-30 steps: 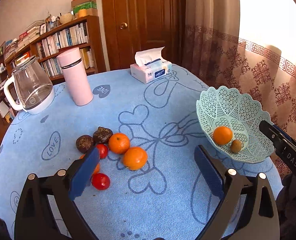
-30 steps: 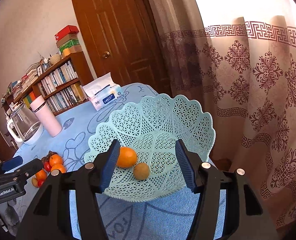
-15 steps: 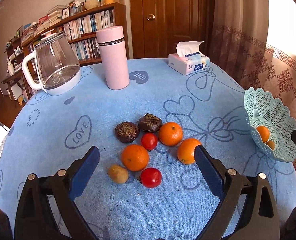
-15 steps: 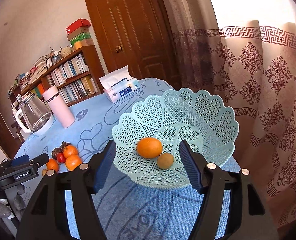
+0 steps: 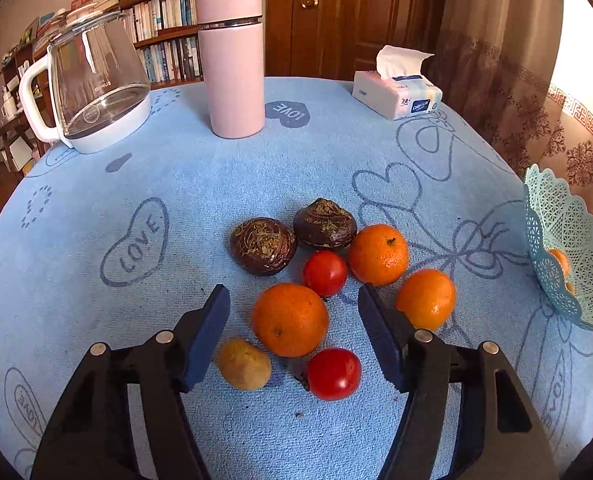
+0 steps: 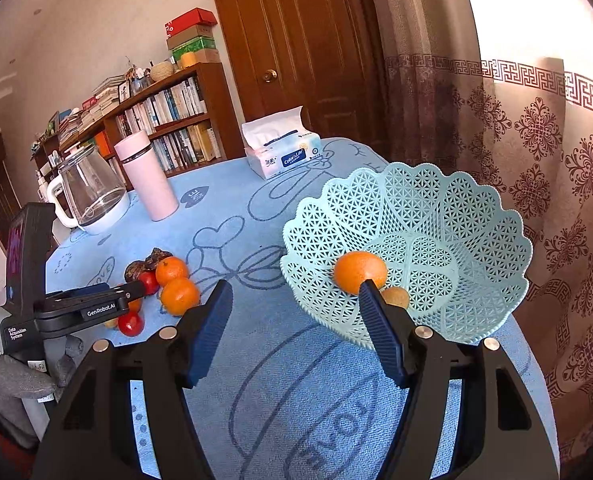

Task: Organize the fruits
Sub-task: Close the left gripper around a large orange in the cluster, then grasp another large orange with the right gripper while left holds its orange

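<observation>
- The left gripper point(image 5: 294, 312) hangs low over the fruit pile, its blue pads point(image 5: 206, 332) spread wide with nothing between them touching; the nearest orange point(image 5: 290, 319) sits in the gap below.
- Around that orange on the blue tablecloth point(image 5: 200, 184): a kiwi point(image 5: 243, 364) just beside the left pad, a tomato point(image 5: 333, 373) at the near side, a 2nd tomato point(image 5: 325, 273) behind it.
- 2 more oranges point(image 5: 378, 254) point(image 5: 426, 298) lie toward the right edge of the pile, and 2 dark water chestnuts point(image 5: 263, 251) point(image 5: 324, 223) at its far side.
- The right gripper point(image 6: 292, 312) is also spread and holds nothing, hovering near the tabletop's right edge.
- The mint lattice basket point(image 6: 448, 208) stands by that right edge, holding 1 orange point(image 6: 358, 270) and 1 kiwi point(image 6: 396, 296), touching each other.
- At the far edge stand a glass kettle point(image 5: 96, 80), a pink flask point(image 5: 232, 64) and a tissue pack point(image 5: 396, 92).
</observation>
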Demonstrator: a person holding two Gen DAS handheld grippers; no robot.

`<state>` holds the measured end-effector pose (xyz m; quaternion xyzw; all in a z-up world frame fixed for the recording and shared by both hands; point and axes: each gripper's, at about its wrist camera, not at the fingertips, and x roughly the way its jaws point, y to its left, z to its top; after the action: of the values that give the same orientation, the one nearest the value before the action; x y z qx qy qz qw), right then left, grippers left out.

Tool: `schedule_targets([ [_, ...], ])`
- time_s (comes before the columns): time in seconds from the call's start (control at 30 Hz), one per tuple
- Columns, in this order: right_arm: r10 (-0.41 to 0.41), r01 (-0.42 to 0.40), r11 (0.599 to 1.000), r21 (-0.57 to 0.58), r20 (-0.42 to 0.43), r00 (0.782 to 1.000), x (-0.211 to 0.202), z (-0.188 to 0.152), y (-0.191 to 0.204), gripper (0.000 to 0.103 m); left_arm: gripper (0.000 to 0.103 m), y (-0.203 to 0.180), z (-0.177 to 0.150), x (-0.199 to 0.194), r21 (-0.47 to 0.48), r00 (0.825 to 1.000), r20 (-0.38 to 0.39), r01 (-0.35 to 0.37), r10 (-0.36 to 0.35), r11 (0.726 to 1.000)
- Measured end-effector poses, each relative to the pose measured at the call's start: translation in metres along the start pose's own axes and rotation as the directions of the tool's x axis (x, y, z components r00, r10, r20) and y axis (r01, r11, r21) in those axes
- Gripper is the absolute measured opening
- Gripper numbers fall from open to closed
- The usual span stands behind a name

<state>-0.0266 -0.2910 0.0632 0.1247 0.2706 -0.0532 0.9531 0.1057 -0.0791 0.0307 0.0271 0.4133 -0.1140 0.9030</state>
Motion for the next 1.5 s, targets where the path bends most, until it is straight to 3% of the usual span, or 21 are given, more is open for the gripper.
schedule_targets([
  [0.13, 0.006, -0.006, 1.0, -0.026, -0.02, 1.0, 0.006, -0.002, 0.01, 0.067, 0.051, 0.007, -0.002, 0.009, -0.027, 1.0, -0.025, 0.008, -0.009, 1.0],
  [0.3, 0.013, -0.016, 0.998, -0.055, -0.045, 0.999, 0.013, -0.005, 0.023, 0.067, 0.04, 0.013, -0.004, 0.005, -0.044, 0.999, 0.001, 0.052, -0.052, 0.998],
  [0.53, 0.037, -0.046, 0.995, -0.088, -0.094, 0.995, 0.025, -0.009, 0.039, 0.067, 0.04, 0.019, -0.007, -0.004, -0.066, 0.996, 0.045, 0.082, -0.079, 0.994],
  [0.77, 0.075, -0.094, 0.989, -0.113, -0.158, 0.984, 0.043, -0.008, 0.059, 0.067, 0.04, 0.034, -0.002, -0.028, -0.118, 0.986, 0.136, 0.117, -0.101, 0.986],
  [1.0, 0.114, -0.146, 0.981, -0.128, -0.23, 0.966, 0.072, -0.006, 0.08, 0.067, 0.04, 0.043, -0.001, -0.043, -0.141, 0.977, 0.204, 0.087, -0.057, 0.986],
  [1.27, 0.117, -0.172, 0.973, -0.153, -0.313, 0.942, 0.113, -0.007, 0.1, 0.067, 0.04, 0.057, -0.003, -0.045, -0.184, 0.976, 0.216, 0.066, -0.025, 0.981],
  [1.5, 0.094, -0.161, 0.97, -0.184, -0.328, 0.94, 0.134, -0.005, 0.108, 0.062, 0.04, 0.059, -0.004, -0.046, -0.193, 0.976, 0.216, 0.074, -0.031, 0.978],
])
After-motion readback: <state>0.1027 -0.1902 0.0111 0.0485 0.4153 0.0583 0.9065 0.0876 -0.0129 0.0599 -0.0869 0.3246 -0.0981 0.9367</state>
